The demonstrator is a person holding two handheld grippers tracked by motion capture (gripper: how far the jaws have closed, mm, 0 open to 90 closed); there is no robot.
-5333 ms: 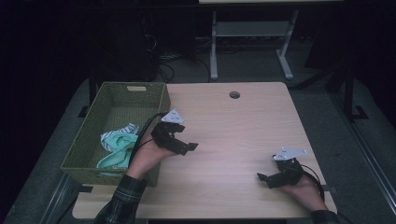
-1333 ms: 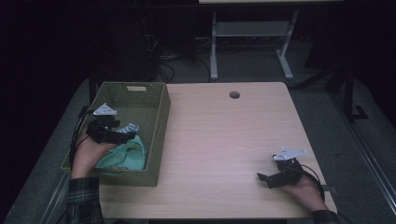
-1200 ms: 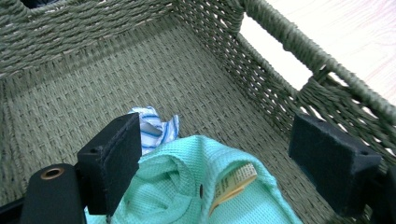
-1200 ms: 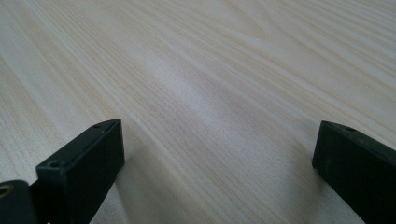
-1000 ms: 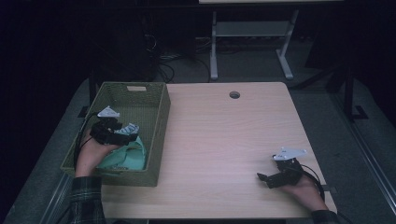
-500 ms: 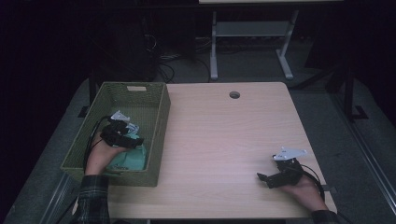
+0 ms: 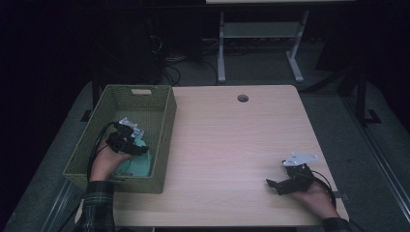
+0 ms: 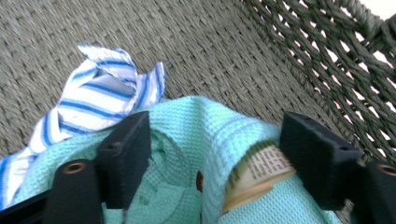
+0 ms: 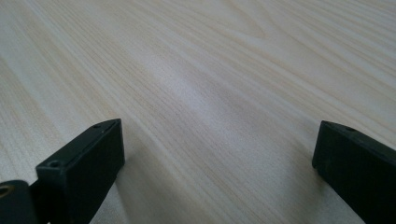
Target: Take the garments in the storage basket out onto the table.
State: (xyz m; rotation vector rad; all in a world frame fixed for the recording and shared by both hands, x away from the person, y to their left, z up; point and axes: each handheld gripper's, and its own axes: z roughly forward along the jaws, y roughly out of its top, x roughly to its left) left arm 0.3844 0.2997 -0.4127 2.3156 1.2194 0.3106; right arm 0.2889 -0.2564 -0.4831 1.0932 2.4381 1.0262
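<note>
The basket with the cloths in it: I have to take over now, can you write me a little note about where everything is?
Left hand-held gripper: down in the green basket, jaws just been closing around a fold of the mint cloth, pads not yet pressing.
Right hand-held gripper: open, holding nothing, low over the table.
Striped cloth: in the basket beside the mint one.
Done: reach into basket.
Left: probably grip the mint cloth and lift it out.

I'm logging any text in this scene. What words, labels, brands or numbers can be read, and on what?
Sewn-in care label on the mint-green waffle-weave cloth: lines of small print, too blurred to read.
Green woven basket, blue-striped white cloth, pale wooden table: no text visible.
</note>
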